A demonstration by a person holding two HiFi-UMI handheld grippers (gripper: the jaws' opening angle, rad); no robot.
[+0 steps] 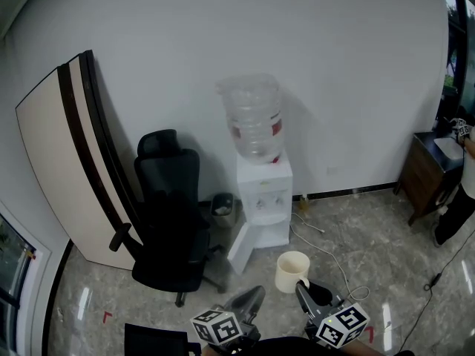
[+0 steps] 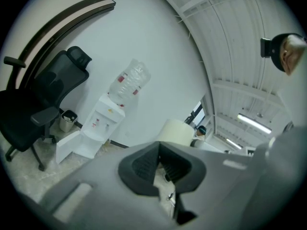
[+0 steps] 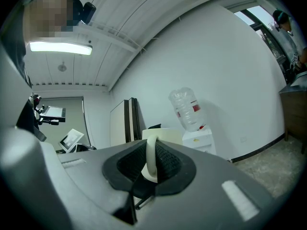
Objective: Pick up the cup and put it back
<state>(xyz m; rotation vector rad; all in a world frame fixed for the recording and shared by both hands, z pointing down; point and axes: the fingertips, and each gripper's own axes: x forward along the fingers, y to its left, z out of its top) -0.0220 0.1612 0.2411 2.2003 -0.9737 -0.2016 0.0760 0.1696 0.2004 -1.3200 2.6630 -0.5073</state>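
The cream cup (image 1: pixel 292 271) is held in the air above the floor, in front of the water dispenser. My right gripper (image 1: pixel 303 288) is shut on the cup's handle. In the right gripper view the handle (image 3: pixel 151 156) stands upright between the two dark pads of that gripper (image 3: pixel 152 161), with the cup's body (image 3: pixel 165 134) just beyond them. To the cup's left, my left gripper (image 1: pixel 252 297) holds nothing. The left gripper view shows this gripper (image 2: pixel 160 166) with its jaws close together, and the cup (image 2: pixel 175 131) off to its right.
A white water dispenser (image 1: pixel 263 199) with a large bottle stands against the wall. Left of it are a small bin (image 1: pixel 223 208), a black office chair (image 1: pixel 174 225) and a leaning board (image 1: pixel 63 162). A wooden cabinet (image 1: pixel 424 175) and a person (image 1: pixel 462 195) are at the right. A cable (image 1: pixel 335 262) lies on the floor.
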